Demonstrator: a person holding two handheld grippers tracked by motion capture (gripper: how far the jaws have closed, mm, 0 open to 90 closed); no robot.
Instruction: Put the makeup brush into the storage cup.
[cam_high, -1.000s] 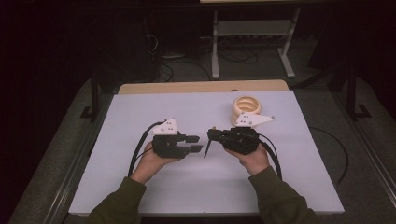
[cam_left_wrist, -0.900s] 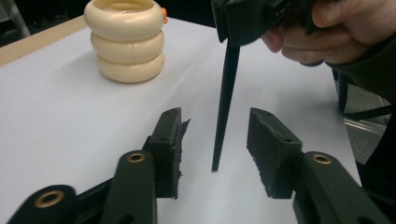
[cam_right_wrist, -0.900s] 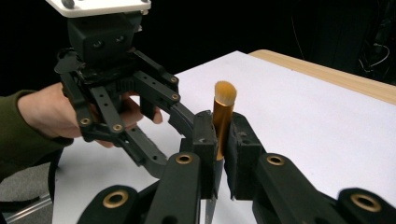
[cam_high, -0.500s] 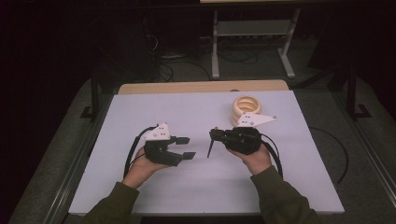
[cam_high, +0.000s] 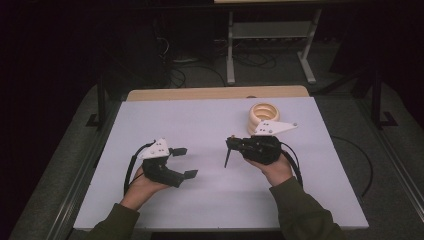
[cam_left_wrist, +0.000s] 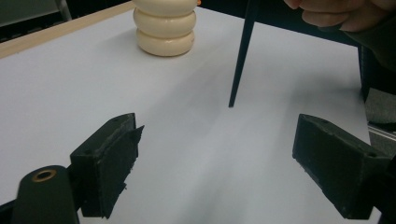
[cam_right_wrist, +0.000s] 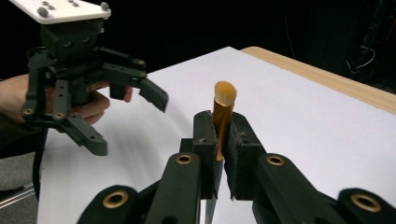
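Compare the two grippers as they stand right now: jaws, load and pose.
The left gripper has its jaws spread wide with nothing between them; the right gripper has its jaws shut on a brush.
The left gripper points toward the table's middle, while the right gripper carries the brush's thin dark handle slanting down toward the white tabletop.
Both are black, hand-held, and hover above the table.

Both grippers are black, built of jointed bars pinned with brass-coloured rivets. The left gripper (cam_high: 180, 162) ends in two blocky, squared pads (cam_left_wrist: 109, 161) with slightly ragged edges, and so does the right gripper (cam_right_wrist: 220, 140). Each carries a pale three-cornered plate on top (small dark screws sit near its corners), and a black cable loops back from each body. The person's sleeves (cam_high: 305, 210) are dark olive green, reaching to the wrists.
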